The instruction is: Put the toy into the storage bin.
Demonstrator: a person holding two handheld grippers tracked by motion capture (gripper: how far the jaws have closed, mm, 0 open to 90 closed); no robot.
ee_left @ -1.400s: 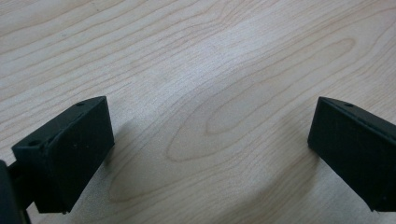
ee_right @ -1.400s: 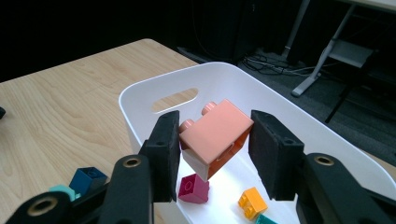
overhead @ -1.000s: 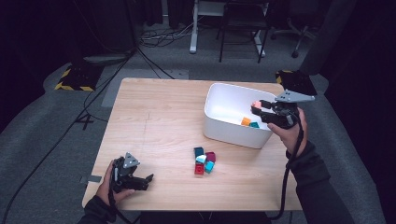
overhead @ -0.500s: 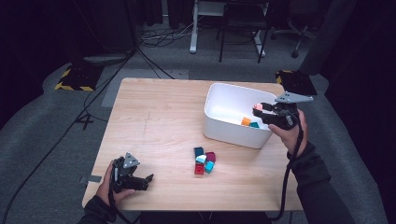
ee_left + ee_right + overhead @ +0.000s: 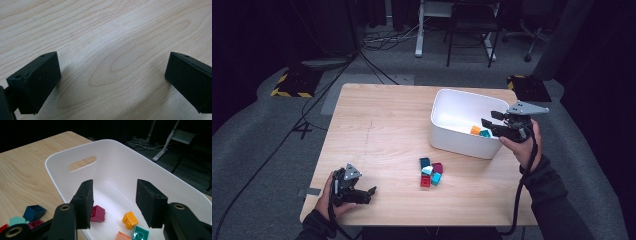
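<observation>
Over the white bin (image 5: 462, 145) at three o'clock, the right tool (image 5: 488, 119) hangs spread and empty — a drop done, I judge — next swinging back to the loose bricks (image 5: 430, 172) at six o'clock.

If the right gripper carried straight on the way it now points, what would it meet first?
Probably the white bin's inner far wall, near the handle slot. The right gripper hangs open over the bin, above the loose bricks; depth is hard to judge.
</observation>
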